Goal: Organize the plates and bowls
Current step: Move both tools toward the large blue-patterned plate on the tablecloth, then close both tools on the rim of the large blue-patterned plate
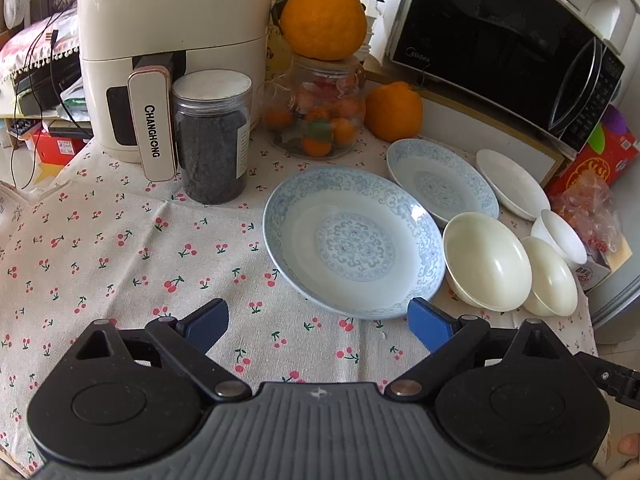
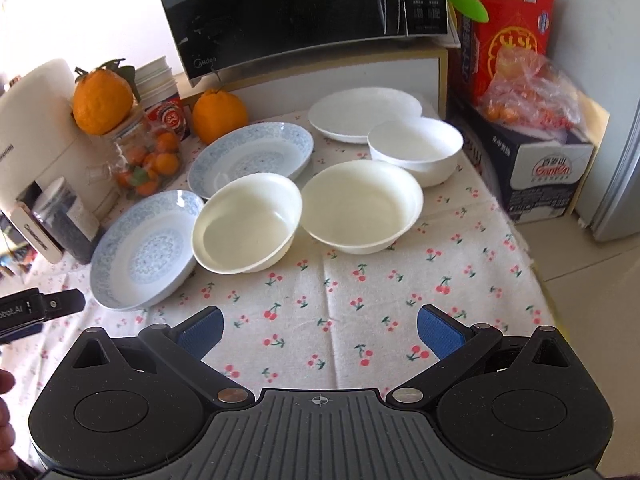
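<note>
Left gripper (image 1: 318, 326) is held low over the cherry-print tablecloth (image 1: 120, 272), jaws spread wide and gripping nothing; its right blue pad sits just beside the near rim of the near blue-patterned plate (image 1: 354, 242). Right gripper (image 2: 320, 334) is likewise released and empty, hovering over bare cloth short of the crockery. A second blue-patterned plate (image 2: 252, 156) lies behind the first, with a white plate (image 2: 364, 114) farther back beside the microwave (image 2: 296, 12). Two cream bowls (image 2: 246, 238) (image 2: 362, 206) stand side by side, apart by a narrow gap, and a white bowl (image 2: 416, 148) behind them. In the left view the white bowl is largely hidden behind a cream bowl. The left gripper's body is cut off at the right view's left edge.
</note>
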